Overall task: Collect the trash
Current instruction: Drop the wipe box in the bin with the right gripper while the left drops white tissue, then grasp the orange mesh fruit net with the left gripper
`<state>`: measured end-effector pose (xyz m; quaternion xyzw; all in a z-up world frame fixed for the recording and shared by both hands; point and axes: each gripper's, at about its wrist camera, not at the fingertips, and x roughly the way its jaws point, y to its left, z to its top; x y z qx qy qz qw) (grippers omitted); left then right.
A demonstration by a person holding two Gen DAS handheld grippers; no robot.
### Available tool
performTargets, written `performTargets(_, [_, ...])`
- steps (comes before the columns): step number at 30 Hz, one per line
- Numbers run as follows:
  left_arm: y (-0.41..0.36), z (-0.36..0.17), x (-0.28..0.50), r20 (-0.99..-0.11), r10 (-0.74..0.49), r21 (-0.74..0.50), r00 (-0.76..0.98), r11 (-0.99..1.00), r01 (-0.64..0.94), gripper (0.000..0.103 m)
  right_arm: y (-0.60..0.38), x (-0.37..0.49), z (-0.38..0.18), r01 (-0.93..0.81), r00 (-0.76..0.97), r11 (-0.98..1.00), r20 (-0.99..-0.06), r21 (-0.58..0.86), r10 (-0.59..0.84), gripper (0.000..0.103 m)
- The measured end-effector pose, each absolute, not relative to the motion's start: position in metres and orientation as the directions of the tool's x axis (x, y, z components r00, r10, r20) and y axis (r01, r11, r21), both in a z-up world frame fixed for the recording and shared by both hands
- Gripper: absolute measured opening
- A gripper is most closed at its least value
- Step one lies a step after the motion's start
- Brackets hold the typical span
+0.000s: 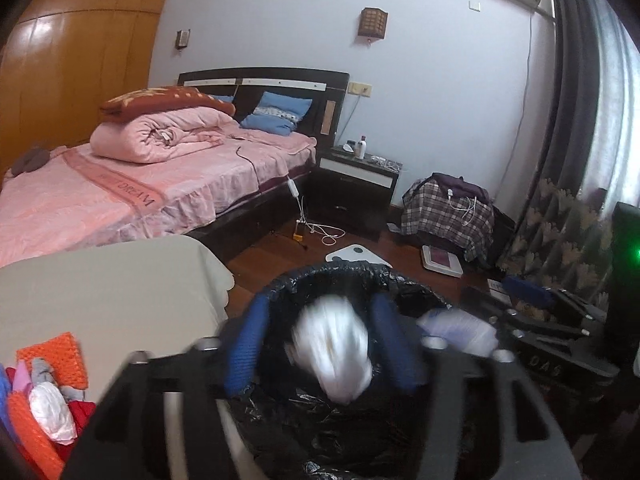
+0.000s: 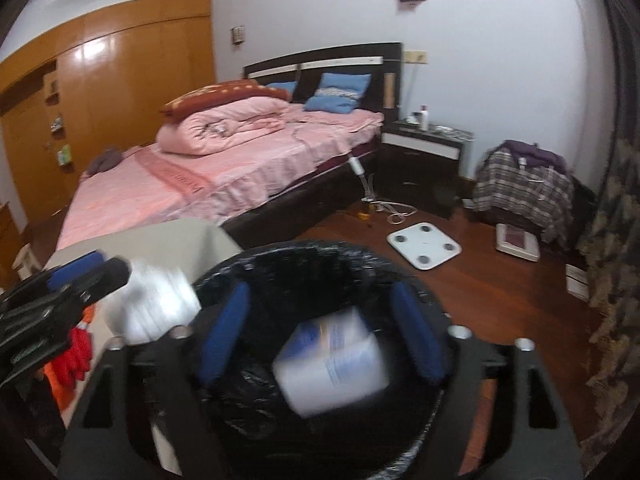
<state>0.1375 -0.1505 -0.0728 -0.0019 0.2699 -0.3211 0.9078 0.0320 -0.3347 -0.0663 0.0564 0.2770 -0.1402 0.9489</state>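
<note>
A bin lined with a black bag [image 1: 320, 276] [image 2: 304, 256] stands on the wooden floor under both grippers. My left gripper [image 1: 320, 340] is open over the bin mouth; a blurred white crumpled wad [image 1: 336, 348] hangs between its blue pads without touching them, over the bag. My right gripper [image 2: 320, 332] is open too; a blurred white and blue paper box [image 2: 336, 364] is between its pads, apart from them, over the bin. The left gripper [image 2: 60, 292] shows at the left of the right wrist view, with the white wad [image 2: 156, 304] beside it.
A beige-covered table [image 1: 100, 300] at left holds orange mesh, a white bag and red items [image 1: 48, 392]. Behind are a pink bed [image 1: 140, 184], a nightstand [image 1: 356, 184], a white scale [image 2: 424, 245], a plaid-covered pile [image 1: 448, 212] and a curtain at right.
</note>
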Motion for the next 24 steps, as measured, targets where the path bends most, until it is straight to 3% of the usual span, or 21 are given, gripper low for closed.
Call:
performTargets(2, [-0.144,-0.073,0.138,-0.497,-0.571,-0.172,0.654,0.803,0.571,0.065,-0.337,0.031,-0.066,0.306,0.808,0.952,-0.536,0.03,-0.243,0.089])
performTargets(6, [-0.115,-0.069,0.134,-0.49,-0.505,-0.141,0.711,0.851,0.506,0.077,-0.324,0.038,-0.063,0.276,0.827,0.96,-0.522,0.052,-0.21,0.097])
performTargets(19, [0.046,-0.084,0.112,-0.506,-0.103,0.012,0.856,0.992,0.127,0.082,-0.188,0.072,-0.072,-0.044,0.846,0.993,-0.525,0.112,0.097,0.097])
performTargets(24, [0.088,-0.107,0.113,-0.557,-0.033,-0.001,0.83,0.999,0.04,0.082,-0.14,0.087,-0.08,-0.124,0.828,0.987,-0.537,0.099,0.158,0.097])
